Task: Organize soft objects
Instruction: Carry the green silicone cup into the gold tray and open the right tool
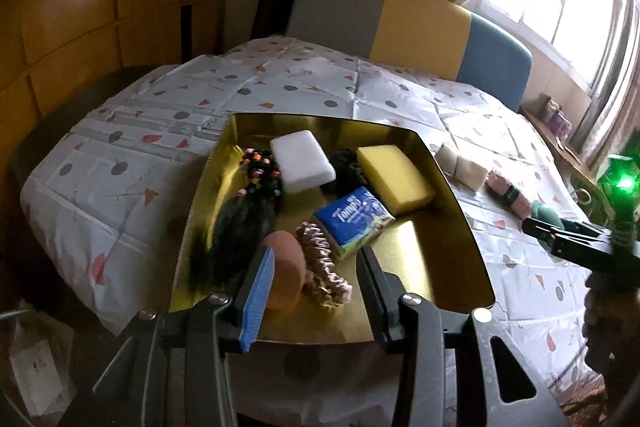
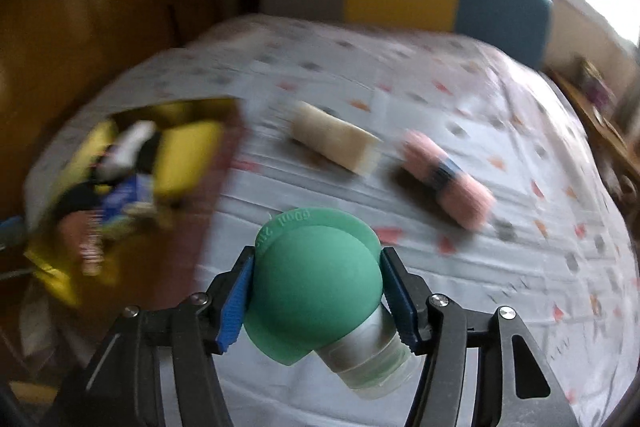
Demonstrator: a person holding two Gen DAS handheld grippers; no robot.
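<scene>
A gold tray (image 1: pixel 452 227) sits on the patterned tablecloth. In it lie a white sponge (image 1: pixel 302 161), a yellow sponge (image 1: pixel 396 177), a blue tissue pack (image 1: pixel 352 221), a pink scrunchie (image 1: pixel 324 263), an orange puff (image 1: pixel 282 271) and a dark hairpiece (image 1: pixel 236 227). My left gripper (image 1: pixel 316 267) is open and empty above the tray's near end. My right gripper (image 2: pixel 316 291) is shut on a green soft item on a clear cup (image 2: pixel 316 283), held above the cloth right of the tray (image 2: pixel 218 187). A beige roll (image 2: pixel 336 139) and a pink yarn skein (image 2: pixel 448 175) lie on the cloth.
The right gripper (image 1: pixel 560 235) shows at the right edge of the left wrist view, beside the beige roll (image 1: pixel 460 163) and pink skein (image 1: pixel 506 189). A grey, yellow and blue headboard (image 1: pixel 420 27) stands behind. A wooden wall is at the left, a window at the right.
</scene>
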